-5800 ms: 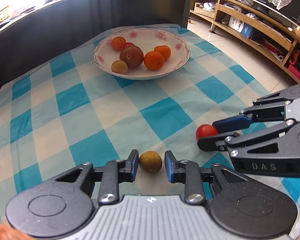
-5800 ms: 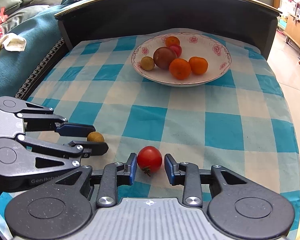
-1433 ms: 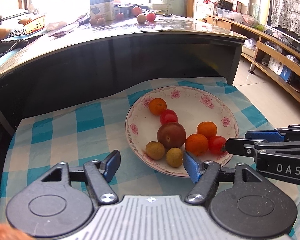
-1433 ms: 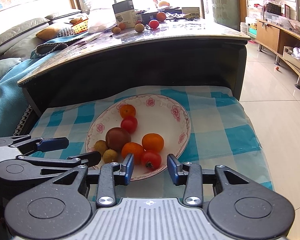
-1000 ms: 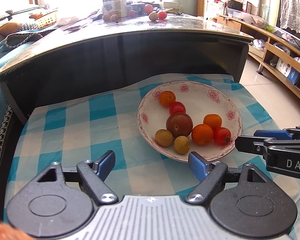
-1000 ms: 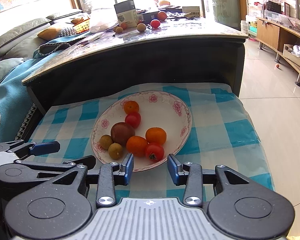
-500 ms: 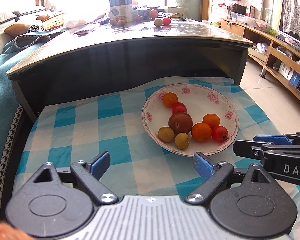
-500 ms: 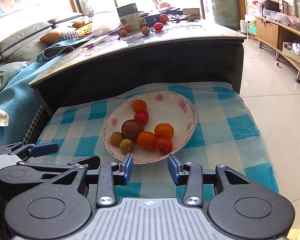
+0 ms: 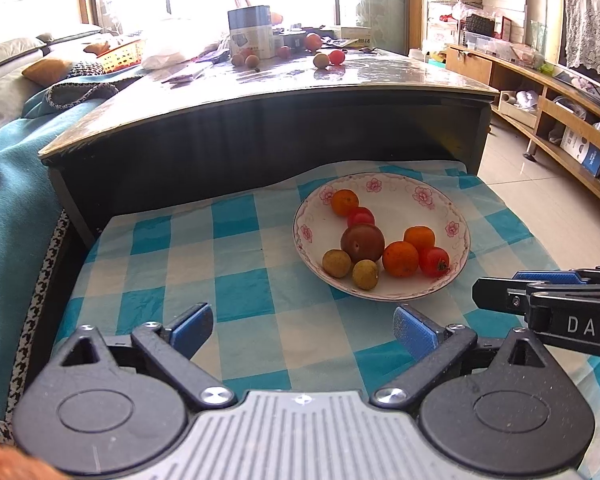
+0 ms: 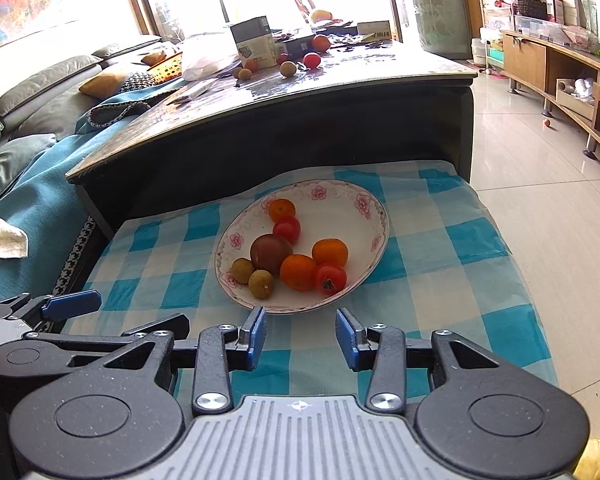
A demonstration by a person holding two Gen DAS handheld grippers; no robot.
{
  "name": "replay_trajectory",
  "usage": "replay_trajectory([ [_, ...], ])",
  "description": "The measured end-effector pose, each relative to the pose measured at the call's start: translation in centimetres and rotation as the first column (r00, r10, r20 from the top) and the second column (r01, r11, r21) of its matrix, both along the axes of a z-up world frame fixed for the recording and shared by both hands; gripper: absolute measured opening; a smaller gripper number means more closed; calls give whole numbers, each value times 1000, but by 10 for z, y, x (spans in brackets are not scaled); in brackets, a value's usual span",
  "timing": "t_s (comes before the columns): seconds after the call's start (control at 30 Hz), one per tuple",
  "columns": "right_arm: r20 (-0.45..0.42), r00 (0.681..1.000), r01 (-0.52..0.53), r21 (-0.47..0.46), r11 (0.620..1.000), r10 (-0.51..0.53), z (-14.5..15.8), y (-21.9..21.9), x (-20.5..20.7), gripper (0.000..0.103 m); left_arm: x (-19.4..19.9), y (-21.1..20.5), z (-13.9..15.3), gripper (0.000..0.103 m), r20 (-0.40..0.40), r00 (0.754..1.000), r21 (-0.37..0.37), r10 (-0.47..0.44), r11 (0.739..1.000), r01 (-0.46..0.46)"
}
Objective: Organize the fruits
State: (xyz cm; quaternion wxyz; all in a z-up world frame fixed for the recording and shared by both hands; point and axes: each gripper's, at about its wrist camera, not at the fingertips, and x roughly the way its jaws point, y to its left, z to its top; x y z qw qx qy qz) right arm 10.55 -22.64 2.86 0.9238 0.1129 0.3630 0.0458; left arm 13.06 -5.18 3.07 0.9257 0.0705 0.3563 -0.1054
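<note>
A white flowered plate [image 9: 428, 196] [image 10: 340, 196] sits on the blue checked cloth [image 9: 240, 292] [image 10: 440, 280]. It holds several fruits: oranges [image 9: 400, 258], red tomatoes [image 9: 433, 261] [image 10: 331, 279], a dark plum [image 9: 362, 242] [image 10: 271, 253] and two small brown fruits [image 9: 365, 274] [image 10: 261, 283]. My left gripper [image 9: 302, 326] is open and empty, held above the cloth in front of the plate. My right gripper [image 10: 301, 334] is open and empty, just short of the plate's near rim. It shows at the right in the left wrist view [image 9: 540, 292].
A dark coffee table [image 9: 260, 92] [image 10: 300, 96] rises behind the cloth, with a box [image 9: 251, 32] and loose fruits on top. A teal sofa cover [image 9: 8, 184] lies at left. Tiled floor [image 10: 540, 168] and wooden shelves [image 9: 560, 112] are at right.
Both grippers have let go of their fruits, the brown fruit and the tomato, which now lie on the plate. Both have drawn back and up from the plate, open.
</note>
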Motion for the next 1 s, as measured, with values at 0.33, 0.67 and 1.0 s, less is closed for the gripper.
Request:
replay_trajectory([
  [0.33, 3, 1000, 10, 14, 1000, -10, 2, 1, -11, 35, -12, 4, 5, 103, 5, 1000, -18, 7, 1000, -7],
  [0.67, -12, 1000, 18, 36, 999, -17, 0, 8, -37, 35, -32, 9, 6, 103, -4, 1000, -16, 13, 1000, -13],
  [1.0, -32, 999, 25, 53, 998, -23, -2, 16, -70, 35, -59, 15, 9, 103, -6, 1000, -12, 11, 1000, -11],
])
